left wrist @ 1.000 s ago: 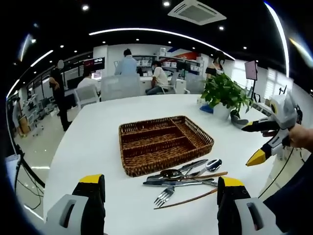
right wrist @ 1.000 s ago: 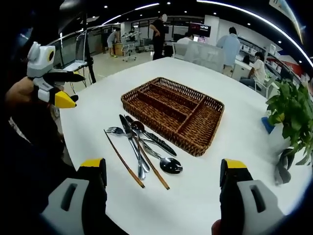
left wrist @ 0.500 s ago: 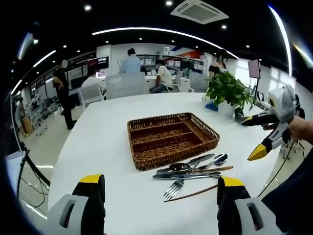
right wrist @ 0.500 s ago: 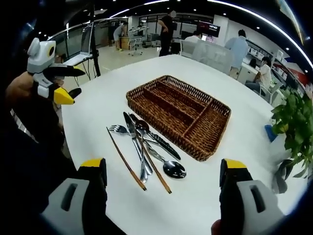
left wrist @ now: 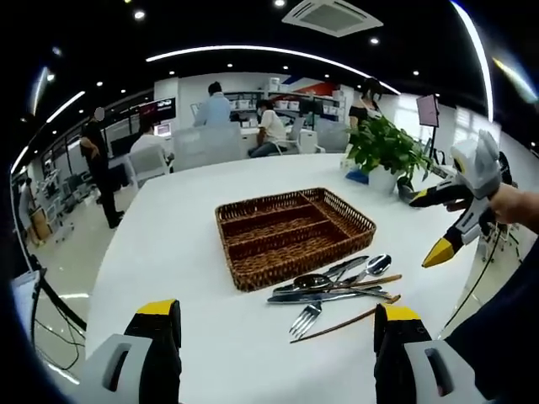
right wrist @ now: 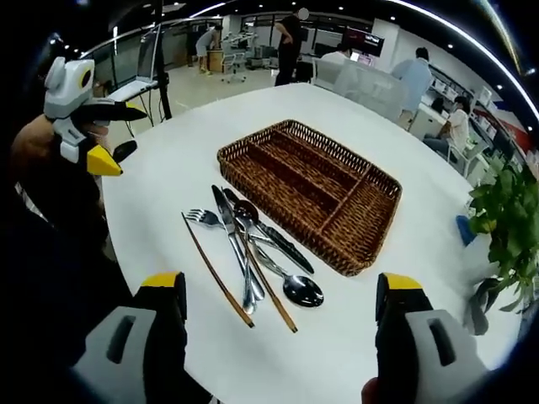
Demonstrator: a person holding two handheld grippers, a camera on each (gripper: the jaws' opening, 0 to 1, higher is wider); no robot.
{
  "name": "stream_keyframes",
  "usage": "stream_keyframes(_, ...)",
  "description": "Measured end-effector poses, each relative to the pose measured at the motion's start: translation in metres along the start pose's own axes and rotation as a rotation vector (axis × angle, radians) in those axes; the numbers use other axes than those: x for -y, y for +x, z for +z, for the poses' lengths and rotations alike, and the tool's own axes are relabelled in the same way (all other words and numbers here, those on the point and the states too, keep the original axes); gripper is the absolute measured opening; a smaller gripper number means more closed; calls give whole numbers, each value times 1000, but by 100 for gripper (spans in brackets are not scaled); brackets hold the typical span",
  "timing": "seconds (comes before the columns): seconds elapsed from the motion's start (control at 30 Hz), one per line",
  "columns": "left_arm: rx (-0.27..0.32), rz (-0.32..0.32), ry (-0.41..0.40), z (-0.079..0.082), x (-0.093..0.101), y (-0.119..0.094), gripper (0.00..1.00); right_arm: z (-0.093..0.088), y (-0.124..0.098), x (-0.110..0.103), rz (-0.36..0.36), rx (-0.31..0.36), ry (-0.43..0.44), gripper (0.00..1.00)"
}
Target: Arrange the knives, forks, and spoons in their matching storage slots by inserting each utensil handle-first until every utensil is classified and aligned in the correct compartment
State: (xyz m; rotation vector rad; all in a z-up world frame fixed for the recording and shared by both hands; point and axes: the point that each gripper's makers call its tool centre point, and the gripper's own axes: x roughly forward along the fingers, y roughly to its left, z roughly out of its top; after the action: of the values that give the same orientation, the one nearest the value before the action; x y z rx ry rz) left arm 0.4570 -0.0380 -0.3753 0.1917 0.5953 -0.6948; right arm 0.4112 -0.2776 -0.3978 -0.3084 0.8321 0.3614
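On the white table a wicker cutlery tray sits near the middle of the left gripper view, its compartments bare of utensils as far as can be seen, so no sorting is done yet. The tray has long slots running side by side and a shorter cross compartment at one end, which suggests the long slots are meant to take utensils lengthwise, handles leading. Just beside the tray's near edge, at about five o'clock from it in the left gripper view, the utensils lie in one overlapping heap: a fork with tines toward the camera, a knife across the middle, a spoon with its bowl at the far end, and a pair of wooden chopsticks angled through the pile. In the right gripper view the same heap lies at seven o'clock from the tray, the spoon nearest. The pile is probably gathered there so both hands reach it easily. The left gripper stands wide apart with nothing between its jaws, hovering short of the heap; the right gripper is likewise spread wide and holds nothing. A potted plant stands at two o'clock, well apart from the work.
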Motion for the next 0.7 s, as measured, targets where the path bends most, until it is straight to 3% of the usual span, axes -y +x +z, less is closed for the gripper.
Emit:
stream_keyframes(0.07,-1,-16,-4,-1,0,1,96,2,2,-1,-6,-5,-1,95)
stream_keyframes(0.23,-2,-47,18,0,-2,9,99,-3,10,-5,-24,-57,-40,97)
stream_keyframes(0.43,-23,-77,79,4,-8,15,100,1,16,-8,-27,-89,-29,97)
stream_keyframes(0.7,-16,-115,78,9,-15,27,100,6,20,-4,-54,-91,1,97)
